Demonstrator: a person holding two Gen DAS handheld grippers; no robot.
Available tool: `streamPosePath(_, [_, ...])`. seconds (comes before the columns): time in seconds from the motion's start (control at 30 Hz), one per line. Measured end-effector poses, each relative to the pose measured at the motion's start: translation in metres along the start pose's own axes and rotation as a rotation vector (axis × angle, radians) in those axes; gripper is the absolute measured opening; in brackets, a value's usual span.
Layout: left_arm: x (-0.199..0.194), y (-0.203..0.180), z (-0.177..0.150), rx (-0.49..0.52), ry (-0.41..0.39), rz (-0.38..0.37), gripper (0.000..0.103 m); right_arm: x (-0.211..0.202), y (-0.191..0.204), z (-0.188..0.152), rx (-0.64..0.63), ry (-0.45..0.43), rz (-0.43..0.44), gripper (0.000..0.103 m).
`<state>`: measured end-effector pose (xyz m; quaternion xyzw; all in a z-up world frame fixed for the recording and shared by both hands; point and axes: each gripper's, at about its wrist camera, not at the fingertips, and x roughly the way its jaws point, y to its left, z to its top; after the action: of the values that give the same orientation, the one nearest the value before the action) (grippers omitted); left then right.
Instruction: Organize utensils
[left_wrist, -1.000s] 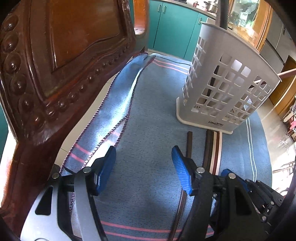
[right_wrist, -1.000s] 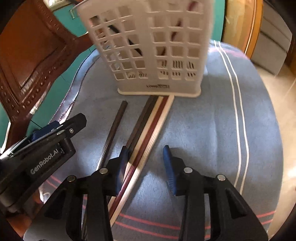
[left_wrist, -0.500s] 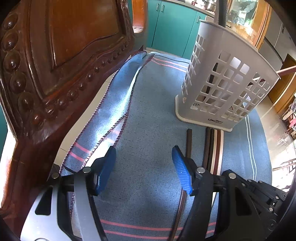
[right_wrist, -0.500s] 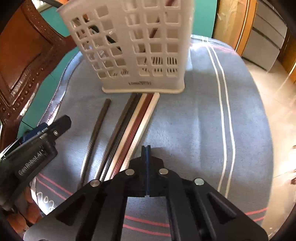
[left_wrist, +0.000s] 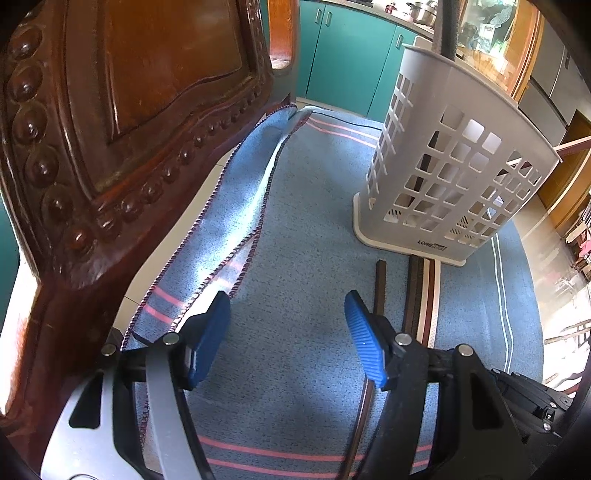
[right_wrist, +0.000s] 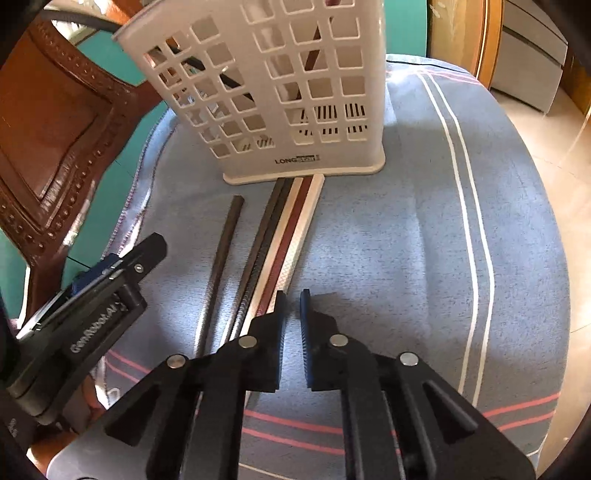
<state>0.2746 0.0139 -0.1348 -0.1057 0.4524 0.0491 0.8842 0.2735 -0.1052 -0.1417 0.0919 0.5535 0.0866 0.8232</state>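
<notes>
A white slotted utensil basket (right_wrist: 280, 92) stands on a blue striped cloth (right_wrist: 424, 229); it also shows in the left wrist view (left_wrist: 454, 177). It holds a few dark utensils. Several chopsticks lie on the cloth in front of it: one dark one apart (right_wrist: 221, 254) and a bundle of dark, cream and red ones (right_wrist: 284, 232), also seen in the left wrist view (left_wrist: 424, 291). My left gripper (left_wrist: 286, 336) is open and empty, left of the sticks. My right gripper (right_wrist: 291, 306) is slightly open and empty, just above the near part of the bundle.
A carved wooden chair back (left_wrist: 122, 122) rises close on the left. The cloth's folded edge (left_wrist: 240, 192) runs beside it. Teal cabinets (left_wrist: 343, 55) stand behind. The table's right edge drops to a tiled floor (right_wrist: 554, 147).
My right gripper shut fully half a second ago with nothing in it and has now opened a small gap. It has drawn back a little from the basket. The left gripper stays open and still.
</notes>
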Motion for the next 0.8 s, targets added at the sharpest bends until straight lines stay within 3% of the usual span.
streamPosePath(0.07, [-0.002, 0.001, 0.0, -0.004, -0.004, -0.001, 0.065, 0.002, 0.0, 0.0, 0.013, 0.012, 0.03, 0.037])
streamPosePath(0.3, [-0.004, 0.003, 0.0, -0.013, -0.01, -0.01, 0.066, 0.015, 0.033, 0.003, -0.121, -0.038, -0.113, 0.043])
streamPosePath(0.4, [-0.005, 0.003, -0.001, -0.009, -0.009, -0.01, 0.066, 0.022, 0.042, 0.003, -0.157, -0.05, -0.148, 0.038])
streamPosePath(0.57, [-0.005, 0.004, -0.001, -0.008, -0.004, -0.015, 0.066, 0.018, 0.035, 0.0, -0.156, -0.031, -0.136, 0.033])
streamPosePath(0.8, [0.0, -0.002, -0.003, 0.002, 0.012, -0.042, 0.068, -0.008, -0.013, -0.012, -0.103, -0.004, -0.138, 0.03])
